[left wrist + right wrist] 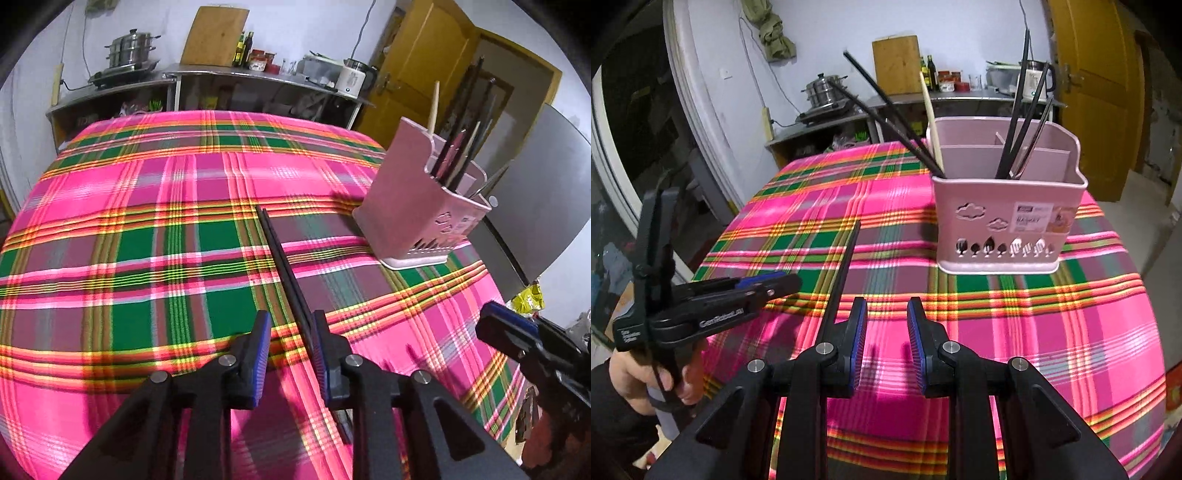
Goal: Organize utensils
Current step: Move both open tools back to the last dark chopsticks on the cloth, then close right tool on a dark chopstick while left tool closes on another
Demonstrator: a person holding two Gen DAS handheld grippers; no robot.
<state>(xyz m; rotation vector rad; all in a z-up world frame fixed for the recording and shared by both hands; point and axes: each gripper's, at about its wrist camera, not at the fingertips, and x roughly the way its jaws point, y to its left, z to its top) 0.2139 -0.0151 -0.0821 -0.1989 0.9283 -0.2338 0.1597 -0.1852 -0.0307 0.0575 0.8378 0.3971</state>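
A pair of black chopsticks (284,266) lies on the pink plaid tablecloth (147,206), pointing away from me. My left gripper (291,328) straddles their near end. The chopsticks run along its right pad, its left pad stands clear of them, and the jaws are open. In the right wrist view the same chopsticks (846,258) pass behind my right gripper's left finger. My right gripper (886,314) is open with only cloth between its pads. The pink utensil holder (406,206) (1008,221) stands upright at the far right with several chopsticks and metal utensils in it.
A hand (676,380) holds the left gripper (792,282) at the table's left edge. The right gripper (487,314) shows at the right edge. A counter (221,74) with a steamer pot (131,50), a cutting board and bottles stands behind the table, and a yellow door (1100,74) is at the right.
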